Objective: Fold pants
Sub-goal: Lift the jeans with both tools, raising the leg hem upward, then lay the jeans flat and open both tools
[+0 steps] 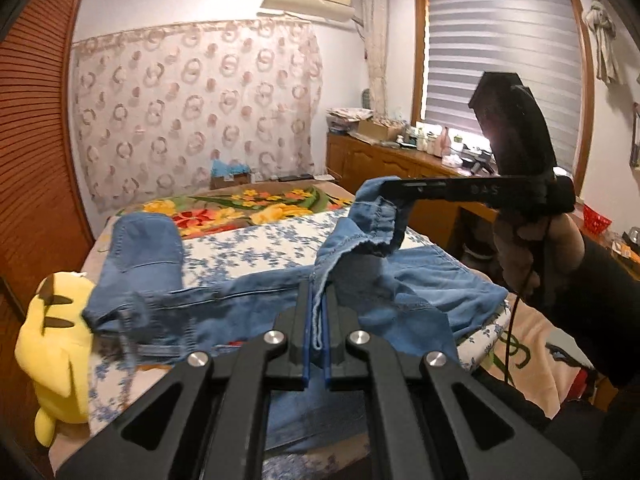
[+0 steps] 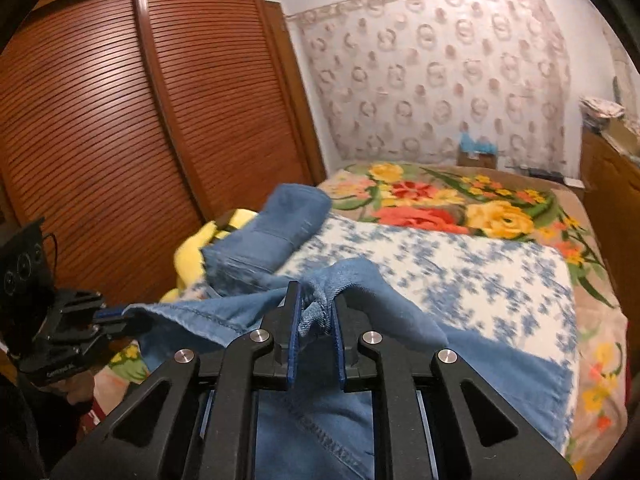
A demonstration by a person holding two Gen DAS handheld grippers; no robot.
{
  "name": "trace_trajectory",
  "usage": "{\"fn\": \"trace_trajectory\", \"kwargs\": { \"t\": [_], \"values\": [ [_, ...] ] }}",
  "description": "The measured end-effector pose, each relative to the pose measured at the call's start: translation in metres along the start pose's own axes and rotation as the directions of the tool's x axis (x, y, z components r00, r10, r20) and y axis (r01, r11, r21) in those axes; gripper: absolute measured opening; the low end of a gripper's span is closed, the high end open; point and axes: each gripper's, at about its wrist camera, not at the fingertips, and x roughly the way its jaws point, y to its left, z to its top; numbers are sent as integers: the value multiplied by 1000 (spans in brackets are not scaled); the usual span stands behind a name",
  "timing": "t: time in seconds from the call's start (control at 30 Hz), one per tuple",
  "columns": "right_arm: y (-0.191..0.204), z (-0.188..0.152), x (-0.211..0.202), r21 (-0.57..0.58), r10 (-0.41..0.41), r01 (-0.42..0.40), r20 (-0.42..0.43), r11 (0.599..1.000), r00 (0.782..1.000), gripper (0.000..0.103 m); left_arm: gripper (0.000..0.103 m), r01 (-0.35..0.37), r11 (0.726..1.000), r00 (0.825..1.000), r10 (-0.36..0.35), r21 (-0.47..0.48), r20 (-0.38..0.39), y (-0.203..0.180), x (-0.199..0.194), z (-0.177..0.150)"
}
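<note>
A yellow plush [image 1: 56, 344] lay at the bed's [image 2: 472, 280] left edge, a pant leg draped against it. Both grippers, left [image 1: 318, 320] and right [image 2: 316, 316], pinched the jeans' [image 1: 240, 312] edge, lifted above the floral sheet [image 1: 260, 248].

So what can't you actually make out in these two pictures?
- Near part of the pants: left wrist view, hidden under the left gripper.
- Yellow plush toy: right wrist view, mostly hidden behind the pants.
- Small items on the cabinet: left wrist view, too small.
- Right gripper: fingertips buried in denim.
</note>
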Motion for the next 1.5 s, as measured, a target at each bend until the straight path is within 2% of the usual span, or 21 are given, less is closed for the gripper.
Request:
{"fn": "trace_trajectory", "kwargs": {
  "t": [0.3, 0.5, 0.83, 1.17, 1.3, 1.37, 1.43, 1.5],
  "values": [
    [65, 55, 49, -98, 106, -105, 7, 990, 994, 10, 1, -70, 993, 996, 74, -99, 40, 47, -51, -16],
    [101, 70, 100, -122, 140, -144, -41, 982, 989, 9, 1, -112, 981, 994, 112, -158, -10, 75, -56, -41],
    [131, 47, 178, -145, 120, -144, -163, 979, 979, 9, 1, -167, 968, 984, 150, -190, -101, 91, -38, -83],
    [138, 28, 225, -153, 79, -113, -215, 982, 973, 9, 3, -197, 953, 973, 161, -231, -166, 110, -19, -102],
    [135, 23, 231, -142, 63, -97, -228, 985, 972, 10, 12, -218, 951, 968, 182, -220, -172, 110, -17, -102],
    [133, 23, 229, -135, 76, -110, -235, 985, 969, 18, 22, -224, 949, 967, 188, -222, -173, 112, -17, -102],
    [129, 26, 220, -148, 62, -96, -216, 984, 974, 42, 40, -223, 948, 967, 186, -225, -171, 113, -17, -102],
    [121, 31, 206, -144, 52, -82, -197, 986, 979, 44, 44, -219, 948, 968, 182, -229, -171, 113, -15, -100]
  ]
}}
